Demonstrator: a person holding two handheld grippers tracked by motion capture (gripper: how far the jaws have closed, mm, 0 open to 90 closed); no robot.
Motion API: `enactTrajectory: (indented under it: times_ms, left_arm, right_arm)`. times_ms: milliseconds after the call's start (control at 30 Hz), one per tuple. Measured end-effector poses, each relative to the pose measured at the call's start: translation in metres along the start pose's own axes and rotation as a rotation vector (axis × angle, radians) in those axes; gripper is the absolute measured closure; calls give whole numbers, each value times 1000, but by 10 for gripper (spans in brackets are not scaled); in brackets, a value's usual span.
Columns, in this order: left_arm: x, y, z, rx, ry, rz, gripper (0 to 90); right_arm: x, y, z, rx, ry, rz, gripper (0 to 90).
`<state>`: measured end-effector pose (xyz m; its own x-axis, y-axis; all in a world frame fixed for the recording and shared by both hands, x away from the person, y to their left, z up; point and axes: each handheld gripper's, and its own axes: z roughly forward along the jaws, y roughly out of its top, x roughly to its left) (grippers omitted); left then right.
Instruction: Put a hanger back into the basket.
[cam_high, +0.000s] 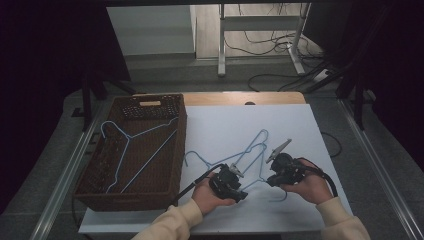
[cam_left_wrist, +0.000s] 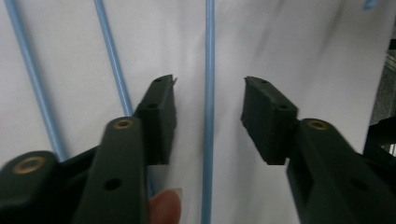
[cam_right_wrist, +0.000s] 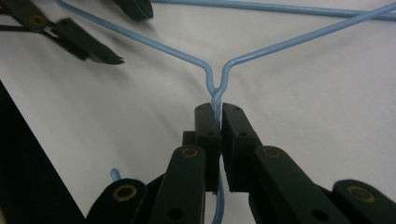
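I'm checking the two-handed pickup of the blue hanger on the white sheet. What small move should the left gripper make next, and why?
Probably close the left gripper on the wire between its jaws. That blue hanger wire runs straight through the gap, touching neither pad, while the right gripper is already clamped on the hanger's twisted neck. A second grip would likely steady it for lifting toward the wicker basket.

A brown wicker basket is sitting at the left of the white tabletop, holding two blue wire hangers lying across each other. Beyond the table, black cables are trailing over the floor around a grey metal stand.
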<state>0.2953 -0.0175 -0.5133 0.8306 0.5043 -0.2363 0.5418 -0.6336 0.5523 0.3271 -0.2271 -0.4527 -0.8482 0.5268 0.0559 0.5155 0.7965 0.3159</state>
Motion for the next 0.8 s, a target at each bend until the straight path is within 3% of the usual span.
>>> enactTrajectory:
  times_ms: [400, 533, 600, 633, 700, 767, 800]
  left_arm:
    - [0, 0, 4, 11, -20, 3, 850]
    - [2, 0, 1, 6, -24, -13, 857]
    - [3, 1, -3, -8, -23, -22, 859]
    - [3, 1, -4, -12, -21, -25, 859]
    - [3, 1, -9, -22, -14, -28, 860]
    - [3, 1, -13, -35, -12, -36, 861]
    - [3, 1, -18, -52, -12, -46, 861]
  right_arm:
    - [4, 4, -6, -23, 3, -13, 863]
    - [4, 4, -7, -43, 13, -7, 859]
    - [1, 3, -12, -97, 14, 12, 809]
    - [1, 3, -12, -97, 14, 12, 809]
    - [-2, 2, -17, -147, -5, 42, 712]
    - [-8, -1, -25, -230, -25, 96, 615]
    - [-17, -8, -36, -331, -43, 159, 548]
